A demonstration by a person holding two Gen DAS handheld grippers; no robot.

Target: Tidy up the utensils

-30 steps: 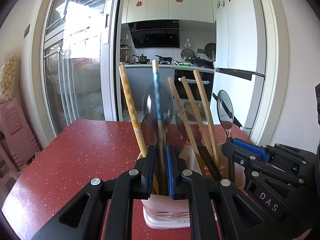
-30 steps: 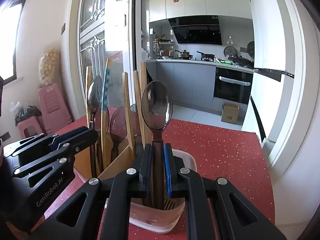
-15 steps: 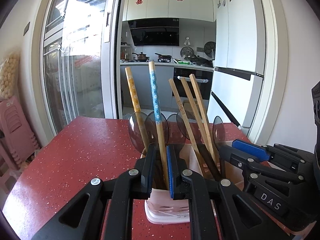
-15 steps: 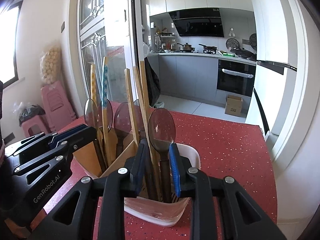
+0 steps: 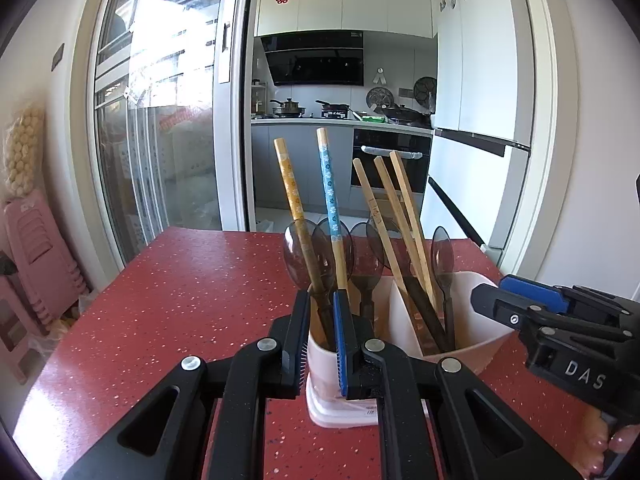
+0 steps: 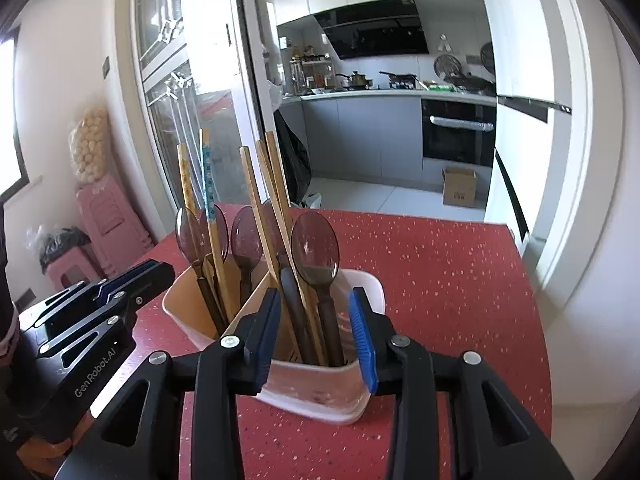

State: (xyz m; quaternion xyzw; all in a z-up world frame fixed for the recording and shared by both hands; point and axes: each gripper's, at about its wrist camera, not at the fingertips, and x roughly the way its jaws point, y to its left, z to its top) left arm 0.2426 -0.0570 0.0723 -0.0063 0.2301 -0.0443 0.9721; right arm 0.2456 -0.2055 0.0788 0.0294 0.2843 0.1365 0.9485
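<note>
Plastic holder [image 5: 472,344]: five spoons [image 5: 362,248], five chopsticks [image 5: 332,208].

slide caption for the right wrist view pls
Right gripper open, its fingers straddling the utensil holder where a brown spoon now stands among chopsticks.

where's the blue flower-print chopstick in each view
Left wrist: blue flower-print chopstick stands at centre, in the utensil holder's left compartment, just above the left hand-held gripper.
Right wrist: it stands left of centre, in the far-left compartment.
Shared landmark: the yellow patterned chopstick beside it.
</note>
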